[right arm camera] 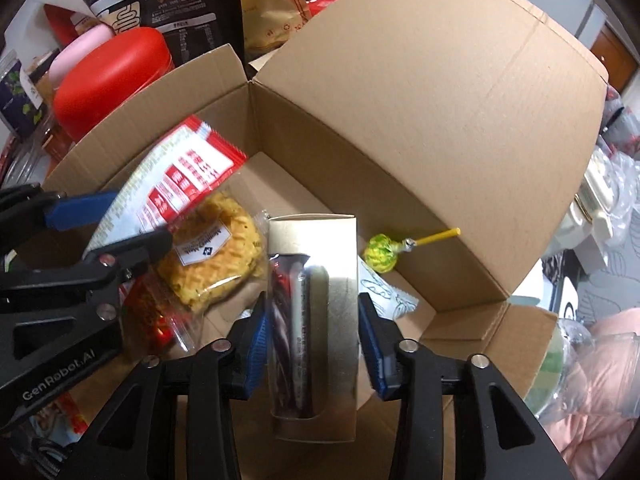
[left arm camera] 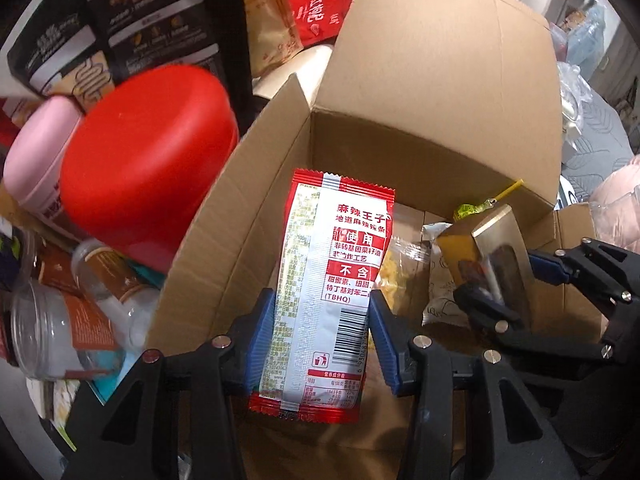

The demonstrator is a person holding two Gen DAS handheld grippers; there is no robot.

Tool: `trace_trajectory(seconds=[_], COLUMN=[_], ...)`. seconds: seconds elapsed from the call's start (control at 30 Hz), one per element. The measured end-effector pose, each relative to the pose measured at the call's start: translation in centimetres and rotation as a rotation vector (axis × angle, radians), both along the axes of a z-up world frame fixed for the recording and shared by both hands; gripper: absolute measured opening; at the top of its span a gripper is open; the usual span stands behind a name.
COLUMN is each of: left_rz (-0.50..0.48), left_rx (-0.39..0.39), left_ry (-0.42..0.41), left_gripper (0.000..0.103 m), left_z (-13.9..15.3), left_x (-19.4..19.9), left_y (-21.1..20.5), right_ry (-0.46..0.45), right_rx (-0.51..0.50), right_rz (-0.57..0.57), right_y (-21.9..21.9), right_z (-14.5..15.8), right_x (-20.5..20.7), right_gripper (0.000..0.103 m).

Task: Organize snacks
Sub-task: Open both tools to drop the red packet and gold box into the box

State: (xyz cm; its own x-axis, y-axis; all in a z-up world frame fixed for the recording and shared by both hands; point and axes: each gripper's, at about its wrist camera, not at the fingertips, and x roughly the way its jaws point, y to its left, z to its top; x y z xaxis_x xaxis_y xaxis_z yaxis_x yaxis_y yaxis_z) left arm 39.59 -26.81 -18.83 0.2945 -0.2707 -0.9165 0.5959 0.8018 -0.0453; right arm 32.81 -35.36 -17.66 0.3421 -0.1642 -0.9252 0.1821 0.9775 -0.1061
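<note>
Left wrist view: the left hand-held gripper (left arm camera: 322, 340) is pinching a red snack packet (left arm camera: 324, 280) upright over the open cardboard box (left arm camera: 440, 128).
Beside the box: a red tub (left arm camera: 148, 156) is sitting at the left.
Right wrist view: the right hand-held gripper (right arm camera: 312, 344) is standing spread around a tan window box (right arm camera: 314, 320); its blue pads are just off the sides.
Box floor: a noodle pack (right arm camera: 218, 256) and a green lollipop (right arm camera: 382, 254) are lying inside.

It looks like a home: snack bags (left arm camera: 276, 20) piled around a cardboard box (right arm camera: 420, 92), pink bedding (right arm camera: 600, 400), a leaf-patterned cloth (left arm camera: 600, 136).
</note>
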Motion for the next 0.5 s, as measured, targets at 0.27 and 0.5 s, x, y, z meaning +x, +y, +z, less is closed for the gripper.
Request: trace_trajectory(seconds=[0.27, 0.5], left_rz=[0.011, 0.019], left_rx=[0.081, 0.047], left_ry=[-0.070, -0.085], left_gripper=[0.049, 0.050], left_z=[1.9, 5.0], left_x=[-1.0, -2.0], left_y=[-0.4, -0.3], right_ry=[0.040, 0.007], right_rx=[-0.032, -0.047], right_rz=[0.005, 0.003], right_y=[0.5, 0.1], right_z=[0.9, 3.7], right_x=[-1.1, -2.0], right_gripper=[0.058, 0.058])
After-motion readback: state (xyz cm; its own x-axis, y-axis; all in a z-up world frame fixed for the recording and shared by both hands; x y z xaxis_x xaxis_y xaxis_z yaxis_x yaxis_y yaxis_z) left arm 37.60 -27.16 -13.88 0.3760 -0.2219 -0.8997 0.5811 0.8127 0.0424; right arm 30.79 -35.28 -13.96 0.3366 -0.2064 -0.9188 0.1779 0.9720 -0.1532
